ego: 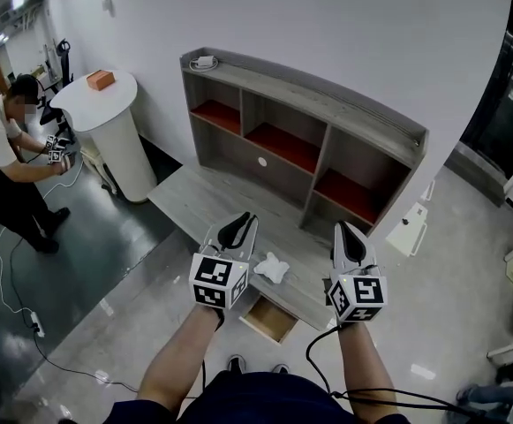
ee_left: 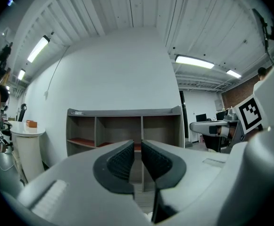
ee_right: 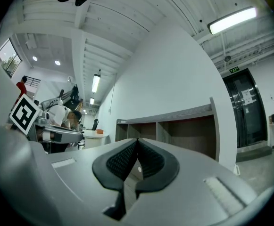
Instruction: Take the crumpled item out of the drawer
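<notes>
Your crumpled wad (ego: 272,268) is already out of the drawer (ego: 269,318). It's lying on the desk top (ego: 194,197) btw the two claws, just right of your left claw (ego: 243,226) and a bit further from the right claw (ego: 344,232). It's a lumpy white blob, slightly longer side to side from your pov, so roughly along the desk's front edge. Can't tell that it points any way tbh.

The drawer is pulled open under that front edge, right below the wad.

Left claw: jaws a thin slit apart, nothing btw them. Right claw: pad tips touching, closed w/ nothing in it. Both are held up above the desk, aimed at the shelf unit (ego: 309,140).

The desk is grey wood-look, and the shelf unit at its back has three cubbies w/ red floors. The room has a white wall and a glossy grey floor (ego: 132,299) w/ cables on it. Off to your left there's a white counter (ego: 106,104) w/ an orange box (ego: 101,79), plus another person (ego: 0,148) holding their own claws.

Only the head view shows the wad and the drawer. The gripper views look level at the shelf unit and add the ceiling strip lights (ee_left: 200,61). The right gripper view also shows a dark door (ee_right: 244,108).
</notes>
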`<state>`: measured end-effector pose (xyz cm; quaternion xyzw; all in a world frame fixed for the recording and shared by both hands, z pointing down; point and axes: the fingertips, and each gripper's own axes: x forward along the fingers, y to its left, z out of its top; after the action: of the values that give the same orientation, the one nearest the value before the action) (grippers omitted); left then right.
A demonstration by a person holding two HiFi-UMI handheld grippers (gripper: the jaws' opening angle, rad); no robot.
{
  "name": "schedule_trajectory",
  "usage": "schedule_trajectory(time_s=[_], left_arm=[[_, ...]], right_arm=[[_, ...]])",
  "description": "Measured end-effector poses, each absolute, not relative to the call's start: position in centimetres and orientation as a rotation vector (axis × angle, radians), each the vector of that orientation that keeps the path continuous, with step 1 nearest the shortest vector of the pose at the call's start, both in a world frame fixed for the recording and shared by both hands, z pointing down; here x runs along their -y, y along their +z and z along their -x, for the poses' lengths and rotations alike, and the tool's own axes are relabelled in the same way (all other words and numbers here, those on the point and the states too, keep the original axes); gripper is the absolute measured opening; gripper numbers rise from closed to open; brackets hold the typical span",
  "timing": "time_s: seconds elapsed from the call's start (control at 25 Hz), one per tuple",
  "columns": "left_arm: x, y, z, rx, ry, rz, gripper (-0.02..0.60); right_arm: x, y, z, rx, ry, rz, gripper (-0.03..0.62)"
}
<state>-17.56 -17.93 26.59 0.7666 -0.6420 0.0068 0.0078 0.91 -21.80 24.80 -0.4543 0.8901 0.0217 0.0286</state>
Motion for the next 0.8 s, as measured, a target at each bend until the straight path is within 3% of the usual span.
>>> schedule_trajectory(time_s=[0.8], left_arm=[[16.5, 27.4, 18.1, 2.066, 0.092, -2.368, 0.049]], right_arm=[[21.3, 25.2, -1.0, -2.757, 0.033, 1.362, 0.006]])
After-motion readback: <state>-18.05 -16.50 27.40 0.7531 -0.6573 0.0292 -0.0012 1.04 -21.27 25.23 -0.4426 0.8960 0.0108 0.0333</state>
